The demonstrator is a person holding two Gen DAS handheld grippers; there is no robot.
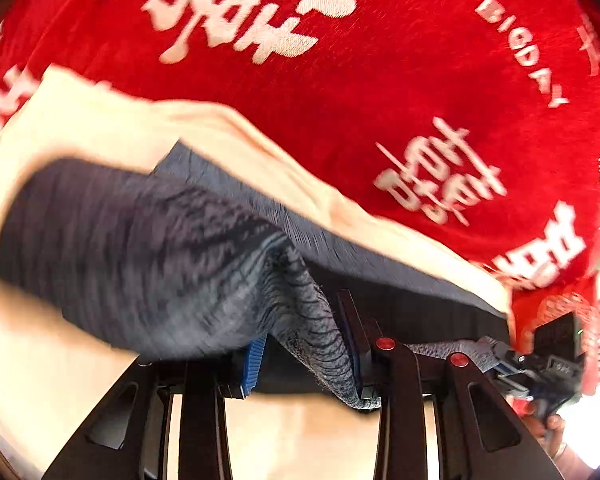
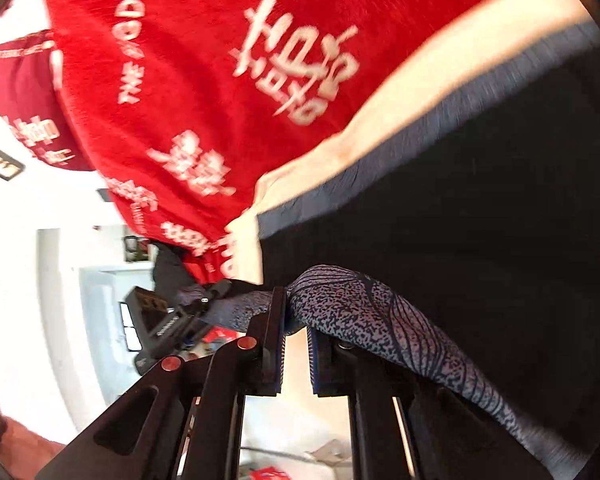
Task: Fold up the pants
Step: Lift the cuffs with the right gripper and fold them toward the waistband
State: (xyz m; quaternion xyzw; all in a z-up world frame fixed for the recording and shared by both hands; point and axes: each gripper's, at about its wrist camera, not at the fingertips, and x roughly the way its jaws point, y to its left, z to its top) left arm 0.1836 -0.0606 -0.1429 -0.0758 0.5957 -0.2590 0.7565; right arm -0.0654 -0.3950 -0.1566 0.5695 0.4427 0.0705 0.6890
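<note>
Both grippers grip an edge of the grey-blue patterned pants [image 1: 148,248] above a cream sheet [image 1: 80,128] spread over a red blanket [image 1: 380,80] printed with white characters. The left gripper [image 1: 304,356] has its blue-padded jaws clamped on a bunched fold of the fabric, which drapes away to the left. The right gripper [image 2: 294,340] pinches the same edge at its fingertips, its jaws nearly together on the cloth, the pants [image 2: 380,312] trailing off to the right. Each wrist view shows the other gripper close by; both views are motion-blurred.
</note>
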